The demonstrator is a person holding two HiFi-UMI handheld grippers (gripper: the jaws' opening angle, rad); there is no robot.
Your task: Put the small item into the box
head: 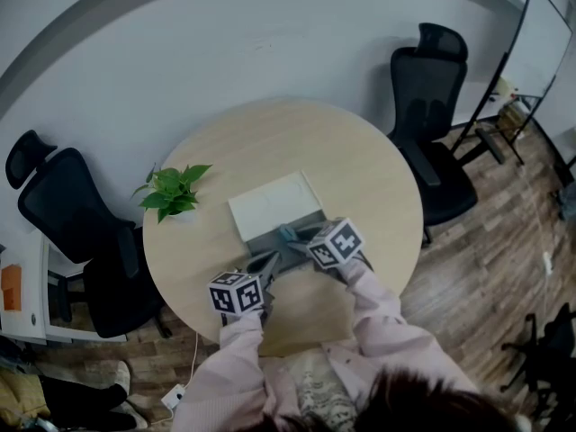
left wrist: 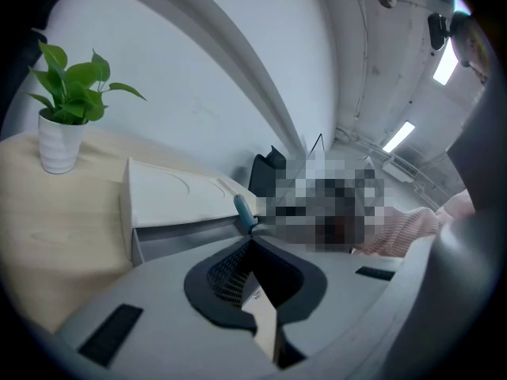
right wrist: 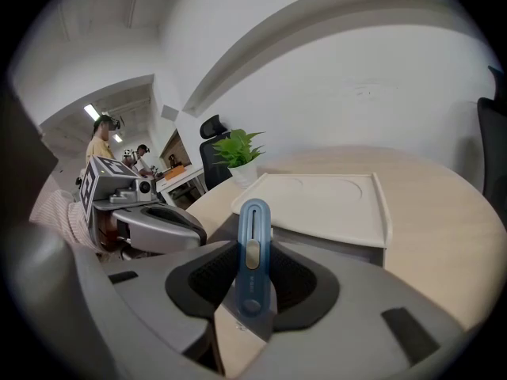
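A box with a white lid over a grey body sits mid-table. The small item, a slim blue utility knife, stands upright between the jaws of my right gripper, which is shut on it. In the head view the knife is at the box's front edge, held by the right gripper. My left gripper hovers just left of it near the box front, jaws together and empty. The left gripper view shows the lid and the knife's tip beyond.
A potted green plant stands at the round wooden table's left rim. Black office chairs flank the table, and a whiteboard stands at the far right. People stand in the background.
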